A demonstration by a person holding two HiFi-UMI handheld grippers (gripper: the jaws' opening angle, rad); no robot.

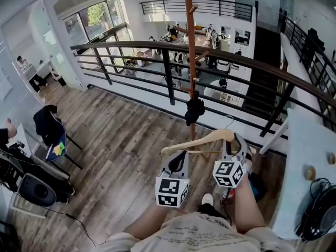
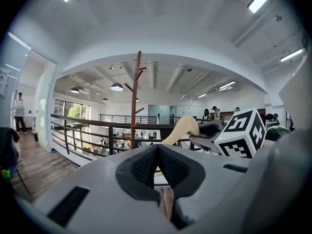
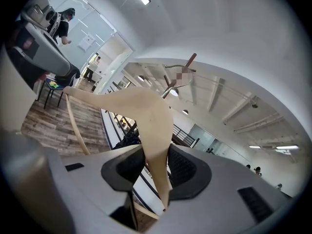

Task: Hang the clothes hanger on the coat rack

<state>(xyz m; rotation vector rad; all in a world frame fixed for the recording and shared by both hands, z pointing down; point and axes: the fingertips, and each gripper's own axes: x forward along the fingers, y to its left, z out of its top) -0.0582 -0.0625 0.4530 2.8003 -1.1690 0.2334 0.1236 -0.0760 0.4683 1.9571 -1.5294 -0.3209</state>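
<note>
Clamps right gripper (image 3: pixel 155 165) on one arm of the hanger (image 3: pixel 146 112), leaving the hook (image 2: pixel 186 97) free for the coat rack (image 1: pixel 190 62) ahead; holds left gripper (image 2: pixel 158 165) closed, empty.

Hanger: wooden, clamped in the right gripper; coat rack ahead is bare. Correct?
Not bare: a black cloth item hangs on the coat rack, as the head view shows. The rest holds: the wooden hanger is clamped in the right gripper.

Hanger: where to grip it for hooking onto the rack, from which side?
Grip the hanger's flat wooden arm from the near side, fingers across its broad faces, as the right gripper does. That leaves the wire hook free for the coat rack.
</note>
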